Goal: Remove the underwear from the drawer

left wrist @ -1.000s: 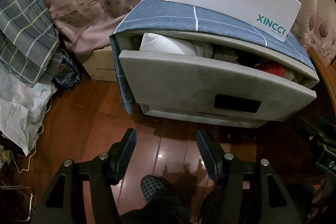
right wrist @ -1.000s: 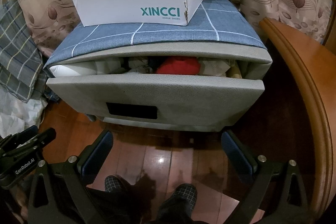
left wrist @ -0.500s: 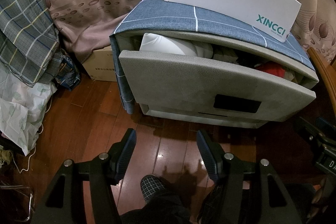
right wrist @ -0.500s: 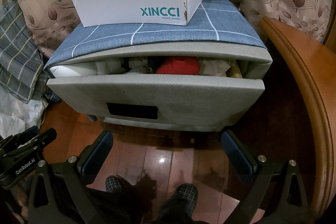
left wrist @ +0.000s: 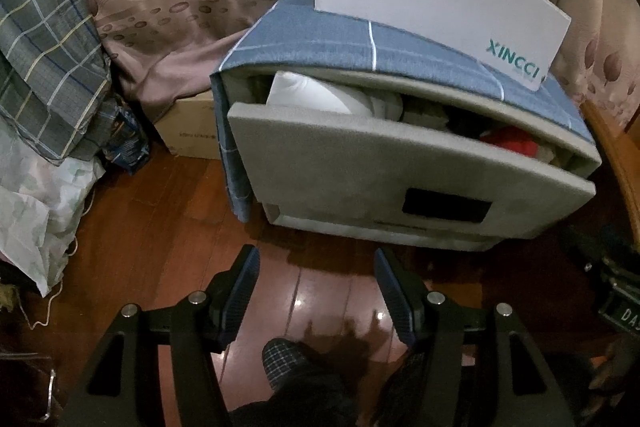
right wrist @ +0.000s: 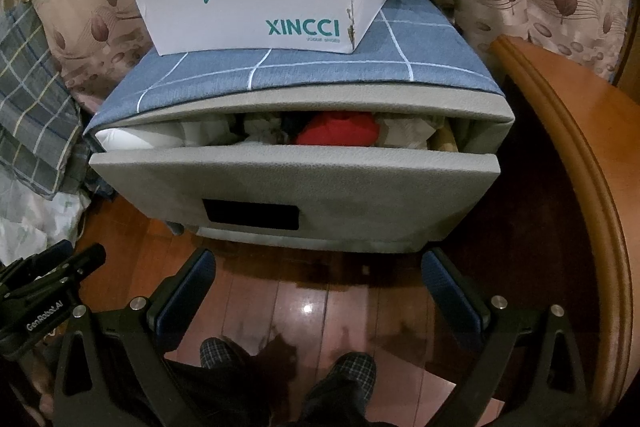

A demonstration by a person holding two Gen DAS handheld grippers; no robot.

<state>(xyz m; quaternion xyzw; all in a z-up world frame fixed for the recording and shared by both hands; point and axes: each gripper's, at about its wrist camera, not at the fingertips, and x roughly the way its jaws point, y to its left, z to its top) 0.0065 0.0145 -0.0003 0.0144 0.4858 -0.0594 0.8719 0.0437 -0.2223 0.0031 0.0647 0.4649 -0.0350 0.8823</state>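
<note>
Already the drawer (right wrist: 296, 187) stands part-way out of the grey cabinet (right wrist: 486, 117), leaving a slot along its top edge where crumpled clothing shows. Centre of the right wrist frame: a red garment (right wrist: 338, 133) sits in that slot, pale and dark fabrics bunched on both sides of it; which piece is the underwear cannot be told, though the red one is the likeliest. Same red piece appears at right of the left wrist frame, with a white folded item (left wrist: 316, 95) filling the slot's left end. Right gripper (right wrist: 318, 277) hangs low in frame over the wooden floor (right wrist: 304, 307), jaws spread wide, nothing between them, squared to the drawer front, presumably lined up for a reach in. Left gripper (left wrist: 316, 275) is likewise empty, jaws parted less widely, set off toward the cabinet's left corner. A white XINCCI box (right wrist: 260, 11) rests on the blue checked cloth (right wrist: 420, 55) on top, clear of the opening. Slot looks narrow; pulling the drawer further may be needed first.
</note>
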